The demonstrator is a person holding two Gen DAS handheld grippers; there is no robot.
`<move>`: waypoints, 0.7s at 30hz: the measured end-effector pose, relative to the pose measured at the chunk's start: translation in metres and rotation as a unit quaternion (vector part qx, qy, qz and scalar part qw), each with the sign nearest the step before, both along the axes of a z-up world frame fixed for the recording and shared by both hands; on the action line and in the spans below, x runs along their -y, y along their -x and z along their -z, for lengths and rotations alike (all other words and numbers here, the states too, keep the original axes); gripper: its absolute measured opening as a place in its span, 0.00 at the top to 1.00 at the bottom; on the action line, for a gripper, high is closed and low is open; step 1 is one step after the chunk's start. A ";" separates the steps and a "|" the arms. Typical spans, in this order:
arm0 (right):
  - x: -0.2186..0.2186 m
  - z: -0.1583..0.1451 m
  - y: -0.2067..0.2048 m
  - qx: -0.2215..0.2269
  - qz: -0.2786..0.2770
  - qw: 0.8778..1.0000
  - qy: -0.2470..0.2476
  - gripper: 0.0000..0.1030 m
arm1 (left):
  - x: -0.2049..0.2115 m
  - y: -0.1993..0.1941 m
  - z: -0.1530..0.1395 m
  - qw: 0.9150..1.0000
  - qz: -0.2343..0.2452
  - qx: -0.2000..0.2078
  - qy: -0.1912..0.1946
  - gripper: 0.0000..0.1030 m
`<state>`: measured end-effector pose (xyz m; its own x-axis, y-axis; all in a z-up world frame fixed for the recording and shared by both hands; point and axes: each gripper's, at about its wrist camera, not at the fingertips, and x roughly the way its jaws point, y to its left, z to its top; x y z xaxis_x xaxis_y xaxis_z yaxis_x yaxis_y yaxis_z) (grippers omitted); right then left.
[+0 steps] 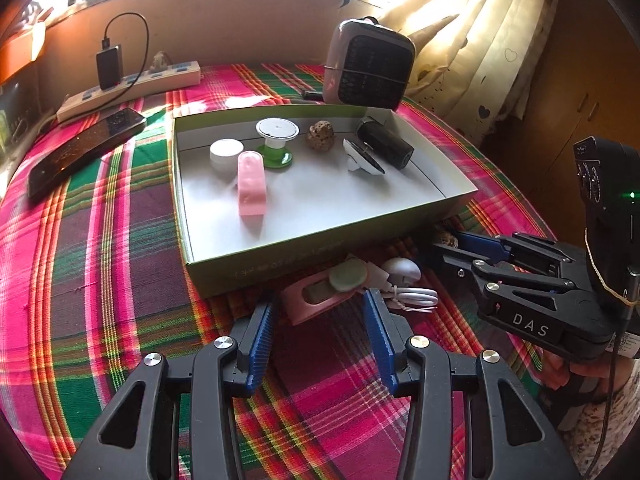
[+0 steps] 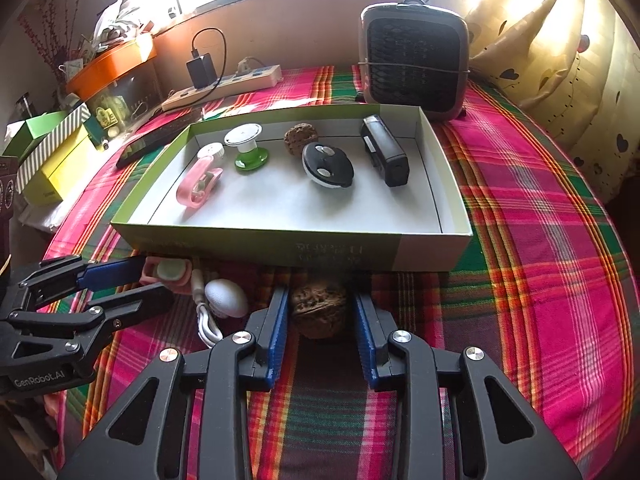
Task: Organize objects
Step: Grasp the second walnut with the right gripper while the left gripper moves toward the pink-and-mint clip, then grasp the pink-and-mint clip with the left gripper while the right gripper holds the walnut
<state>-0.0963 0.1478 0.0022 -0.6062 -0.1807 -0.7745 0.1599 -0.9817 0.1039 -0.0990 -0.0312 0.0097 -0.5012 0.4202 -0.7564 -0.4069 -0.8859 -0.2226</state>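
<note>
Sunlit window and a heart-print curtain (image 1: 472, 40) stand behind a table under a plaid cloth (image 1: 100, 248); on it sits a shallow open box (image 2: 360, 254) with several small things already inside, so I judge the tidying is partly done.

Just outside the box's near wall a walnut (image 2: 319, 310) lies on the cloth; I have my right gripper (image 2: 321, 312) straddling it, the blue pads close on either side; its left pad looks to touch the shell, but a thin dark gap shows at the other pad, so I cannot say the grip is made.

Toward the near left corner of the box a pink clip (image 1: 316, 296) lies on the cloth with a pale green disc on it; a white charger (image 1: 402, 271) and its coiled cable lie just beside it. My left gripper (image 1: 320, 312) is held wide with nothing in it; the clip lies straight ahead between the fingertips, its long axis running roughly across the gap and slanting away to the right; I judge the jaws would take it better across its narrow side.

Each hand is nearer its own thing; the box lies directly beyond both, so the coming move is a short lift over the near wall.
</note>
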 end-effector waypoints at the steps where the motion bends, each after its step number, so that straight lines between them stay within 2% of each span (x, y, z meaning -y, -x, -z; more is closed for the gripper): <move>1: -0.002 0.000 -0.002 0.000 0.001 1.000 0.000 0.69 | -0.002 -0.003 0.000 1.000 0.005 0.000 -0.001 0.59; 6: -0.006 0.000 -0.007 0.001 0.004 1.000 0.001 0.69 | -0.010 -0.015 -0.001 1.000 0.030 0.002 -0.001 0.59; 9: -0.007 0.000 -0.009 0.001 0.004 1.000 -0.001 0.69 | -0.011 -0.019 -0.002 0.999 0.035 -0.006 0.014 0.59; 12: -0.009 0.000 -0.012 0.001 0.005 1.000 -0.002 0.69 | -0.009 -0.015 -0.005 0.999 0.031 -0.023 0.027 0.59; 16: -0.014 0.000 -0.014 0.001 0.008 1.000 -0.007 0.69 | -0.011 -0.008 -0.005 0.998 0.036 -0.025 0.038 0.59; 19: -0.019 0.000 -0.015 0.001 0.010 1.000 -0.005 0.69 | -0.017 -0.009 -0.006 0.997 0.057 -0.035 0.044 0.59; 21: -0.020 0.000 -0.015 0.001 0.009 1.000 -0.006 0.69 | -0.023 -0.006 -0.002 0.996 0.068 -0.027 0.050 0.59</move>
